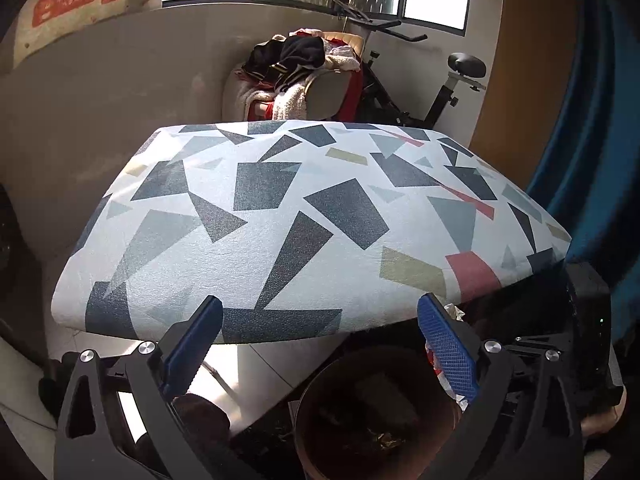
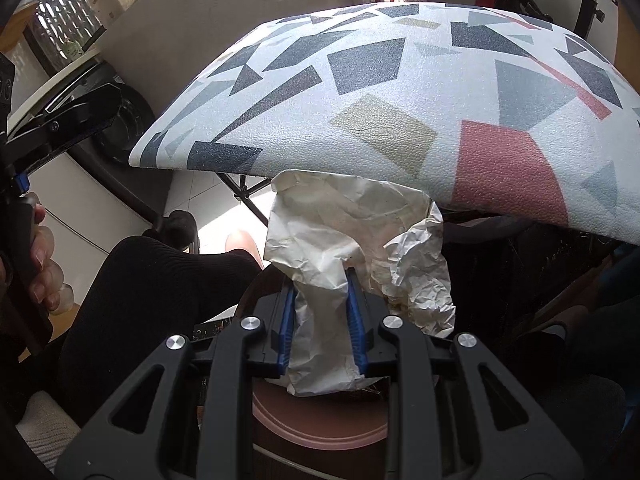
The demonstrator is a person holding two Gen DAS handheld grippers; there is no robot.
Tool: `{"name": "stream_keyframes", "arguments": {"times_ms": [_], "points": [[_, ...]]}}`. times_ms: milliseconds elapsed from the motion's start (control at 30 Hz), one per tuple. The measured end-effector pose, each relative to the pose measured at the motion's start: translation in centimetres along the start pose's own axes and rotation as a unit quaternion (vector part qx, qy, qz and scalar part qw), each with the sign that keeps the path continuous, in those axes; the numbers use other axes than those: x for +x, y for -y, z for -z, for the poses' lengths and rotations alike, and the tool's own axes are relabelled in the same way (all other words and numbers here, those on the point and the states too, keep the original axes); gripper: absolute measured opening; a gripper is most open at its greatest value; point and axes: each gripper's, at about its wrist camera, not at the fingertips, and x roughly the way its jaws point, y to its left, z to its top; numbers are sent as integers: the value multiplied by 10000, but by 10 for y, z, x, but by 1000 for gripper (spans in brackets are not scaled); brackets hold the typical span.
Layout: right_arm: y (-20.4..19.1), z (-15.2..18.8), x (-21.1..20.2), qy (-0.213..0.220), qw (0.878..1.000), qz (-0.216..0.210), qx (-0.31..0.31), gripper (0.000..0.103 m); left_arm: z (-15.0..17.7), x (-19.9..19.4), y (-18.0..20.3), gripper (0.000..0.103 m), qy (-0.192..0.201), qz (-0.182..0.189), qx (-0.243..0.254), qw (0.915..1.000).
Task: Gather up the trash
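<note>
While clamped between right tool (image 2: pixel 320 276) pads, crumpled paper (image 2: pixel 352 224) overhangs bin (image 2: pixel 320 428).

In the right wrist view the table (image 2: pixel 360 80) fills the upper frame; crumpled paper (image 2: pixel 352 232) sits centre, below its near edge (clamped between the right gripper (image 2: pixel 320 280) fingers), over the bin (image 2: pixel 320 420) at bottom centre.

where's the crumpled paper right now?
In the right wrist view, centre frame: the crumpled paper is pinched between the right gripper fingers, just below the patterned table edge and above the brown bin.
</note>
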Motion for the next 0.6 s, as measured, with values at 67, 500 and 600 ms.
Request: {"name": "stream_keyframes", "arguments": {"times_ms": [67,500,600], "points": [[0,1,3,-59,10000,41,-5,28,1,2,1,95,-34,1,19,10000],[-1,-8,-6,182,9983,538,-150,90,1,7,3,96,-105,16,89,9999],[4,-20,-17,389,9959,778,-236,96,-7,8,5,96,-42,-34,160,9999]]}}
